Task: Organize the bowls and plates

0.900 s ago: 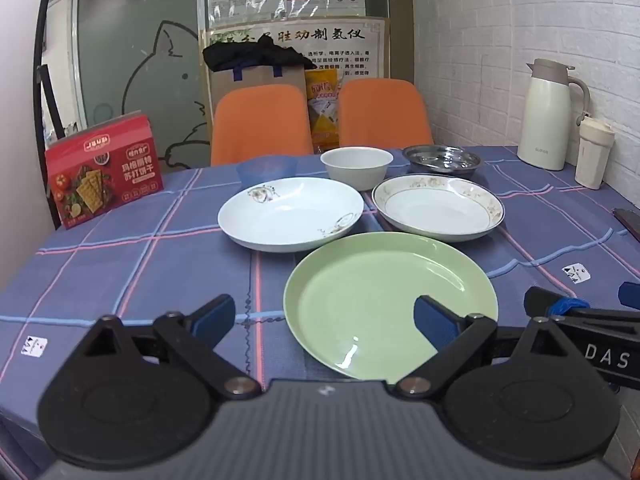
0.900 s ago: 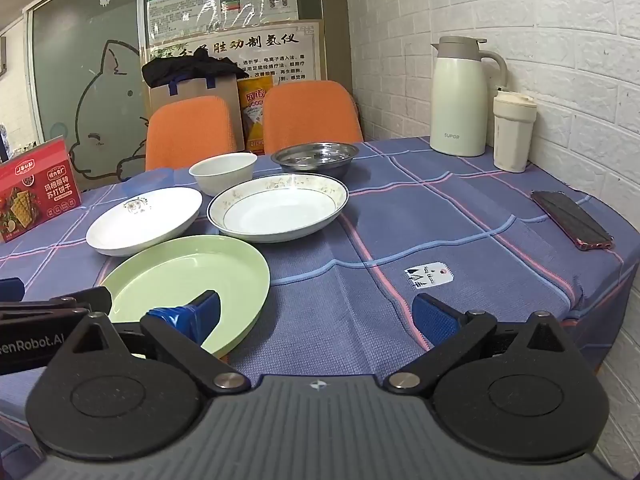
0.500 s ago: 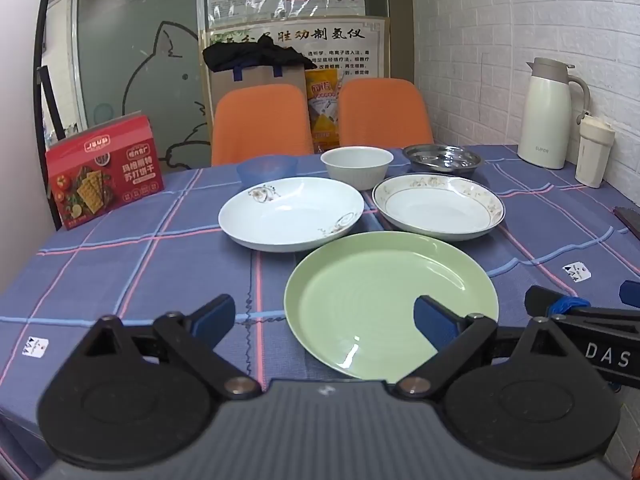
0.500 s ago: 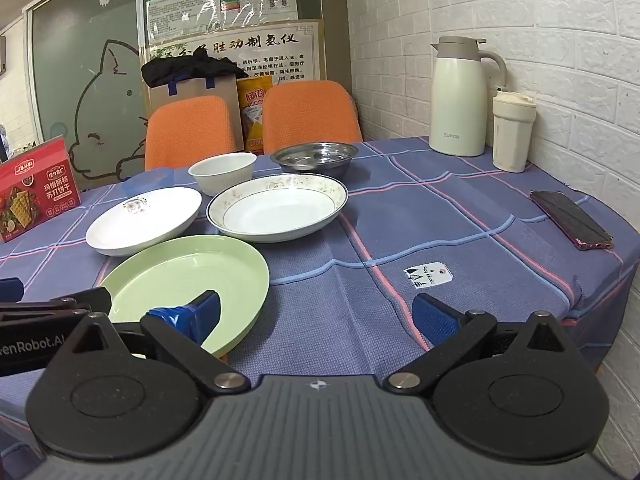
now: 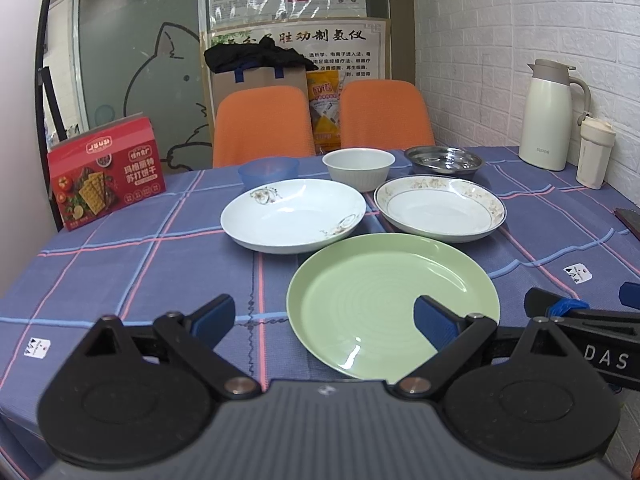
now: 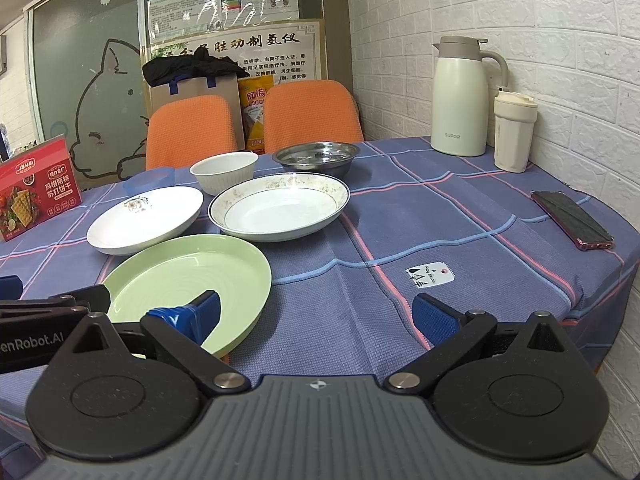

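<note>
Both grippers low at the near counter [image 5: 120,264] edge, jaws apart, holding nothing. Left gripper [image 5: 322,318] straddles the near-left rim of the green plate [image 5: 384,292]; right gripper [image 6: 316,314] has its left finger over that plate's near-right rim, right finger over bare cloth.

Behind it: white plate [image 5: 292,214] left, rimmed plate [image 5: 440,208] right, close together. Back row: blue bowl [image 5: 268,168], white bowl [image 5: 358,166], steel bowl [image 5: 442,160].

Open cloth to the right; phone [image 6: 572,220] near the right edge. Jug [image 6: 460,96] and cup [image 6: 514,132] in the far-right corner by the wall, box [image 5: 106,172] far left.
</note>
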Demonstrator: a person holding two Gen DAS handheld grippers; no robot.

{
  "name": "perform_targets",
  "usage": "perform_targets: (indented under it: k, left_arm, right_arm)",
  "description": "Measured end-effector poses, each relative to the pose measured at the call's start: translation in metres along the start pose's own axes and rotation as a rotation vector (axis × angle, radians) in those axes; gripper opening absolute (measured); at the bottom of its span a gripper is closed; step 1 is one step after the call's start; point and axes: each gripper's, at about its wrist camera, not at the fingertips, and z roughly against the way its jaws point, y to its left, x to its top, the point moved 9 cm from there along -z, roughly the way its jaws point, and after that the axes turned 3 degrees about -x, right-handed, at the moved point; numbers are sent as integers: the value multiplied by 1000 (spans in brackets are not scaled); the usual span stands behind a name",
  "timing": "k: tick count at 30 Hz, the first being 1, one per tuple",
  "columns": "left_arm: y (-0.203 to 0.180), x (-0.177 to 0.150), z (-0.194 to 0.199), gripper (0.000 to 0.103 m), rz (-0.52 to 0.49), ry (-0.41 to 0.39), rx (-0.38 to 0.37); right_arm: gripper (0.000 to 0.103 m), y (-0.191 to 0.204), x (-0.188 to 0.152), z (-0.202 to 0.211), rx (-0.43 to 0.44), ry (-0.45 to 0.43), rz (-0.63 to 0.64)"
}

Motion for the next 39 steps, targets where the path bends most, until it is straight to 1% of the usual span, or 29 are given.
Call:
perform_targets:
  k: [30, 39]
  left_arm:
    - [1, -2, -1, 95, 1, 4, 0]
    - [3, -5, -6, 95, 1, 15, 2]
  right_arm:
    - [90, 4, -3, -3, 0, 10, 7]
    - [90, 5, -6, -10, 6, 28, 8]
